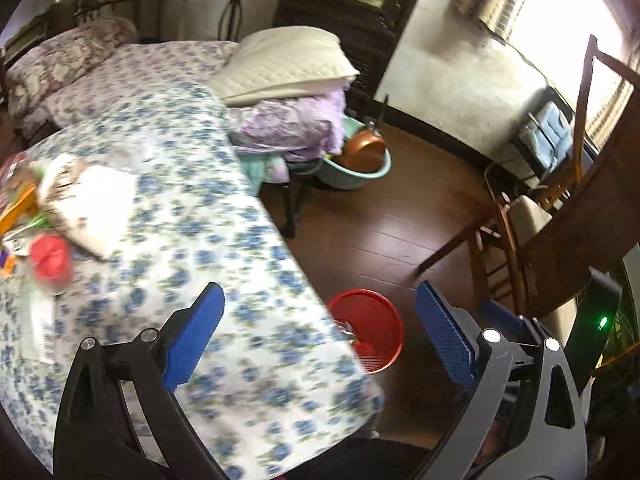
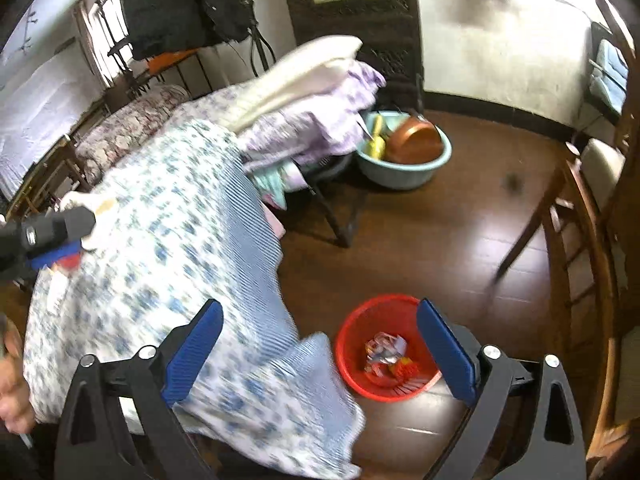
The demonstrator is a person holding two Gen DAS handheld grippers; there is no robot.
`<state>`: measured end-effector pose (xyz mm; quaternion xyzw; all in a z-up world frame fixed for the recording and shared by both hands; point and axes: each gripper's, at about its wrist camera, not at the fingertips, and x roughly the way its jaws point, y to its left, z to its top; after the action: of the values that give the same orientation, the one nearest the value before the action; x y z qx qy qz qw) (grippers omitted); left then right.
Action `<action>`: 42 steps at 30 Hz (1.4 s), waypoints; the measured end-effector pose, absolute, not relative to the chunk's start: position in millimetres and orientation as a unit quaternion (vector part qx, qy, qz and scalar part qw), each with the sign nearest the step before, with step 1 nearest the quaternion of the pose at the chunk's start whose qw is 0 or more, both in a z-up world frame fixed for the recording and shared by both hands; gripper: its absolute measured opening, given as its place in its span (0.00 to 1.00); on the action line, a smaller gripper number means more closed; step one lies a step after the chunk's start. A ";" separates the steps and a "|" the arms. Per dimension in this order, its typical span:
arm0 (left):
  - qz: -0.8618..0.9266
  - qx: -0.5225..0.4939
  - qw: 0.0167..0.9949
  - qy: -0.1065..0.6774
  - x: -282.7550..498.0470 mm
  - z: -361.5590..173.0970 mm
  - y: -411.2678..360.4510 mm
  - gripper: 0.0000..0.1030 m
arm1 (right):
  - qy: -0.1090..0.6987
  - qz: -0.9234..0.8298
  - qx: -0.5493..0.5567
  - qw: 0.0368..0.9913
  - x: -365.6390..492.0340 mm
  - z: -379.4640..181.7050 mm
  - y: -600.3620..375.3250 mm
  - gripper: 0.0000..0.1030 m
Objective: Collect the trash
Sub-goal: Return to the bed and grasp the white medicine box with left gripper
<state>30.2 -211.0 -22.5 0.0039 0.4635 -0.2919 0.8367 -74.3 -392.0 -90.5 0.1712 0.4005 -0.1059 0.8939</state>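
Note:
A red mesh waste basket [image 1: 366,328] stands on the wooden floor beside the table; in the right wrist view the basket [image 2: 352,328] holds crumpled wrappers [image 2: 386,354]. On the floral tablecloth [image 1: 200,220] at the left lie a red crumpled piece [image 1: 50,258], a white napkin or paper [image 1: 96,208] and colourful wrappers [image 1: 16,200]. My left gripper [image 1: 320,332] is open and empty above the table edge. My right gripper [image 2: 320,344] is open and empty, above the basket. The left gripper's tip [image 2: 52,236] shows at the left of the right wrist view, near a red piece.
A bed [image 1: 120,68] with folded bedding [image 1: 288,68] lies behind the table. A teal basin [image 2: 404,160] with a copper pan stands on the floor. A wooden chair [image 1: 540,216] is at the right. A dark cabinet [image 2: 352,12] is against the far wall.

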 end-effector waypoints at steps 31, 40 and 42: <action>-0.111 -0.015 0.853 0.511 87.4 -70.2 -1.2 0.89 | 0.402 0.039 0.108 0.909 28.6 -100.2 -244.0 0.94; -0.094 0.064 0.855 0.506 87.0 -87.5 -33.0 0.53 | 0.379 0.037 0.094 0.920 22.0 -90.6 -245.2 0.94; -0.088 0.055 0.855 0.508 86.7 -85.2 -29.7 0.43 | 0.377 0.040 0.097 0.920 20.9 -89.3 -245.2 0.94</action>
<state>86.7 -29.7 -85.2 0.0546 0.5078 -0.0876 0.8553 20.9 -245.2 -89.3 0.0970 0.3765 0.0398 0.9205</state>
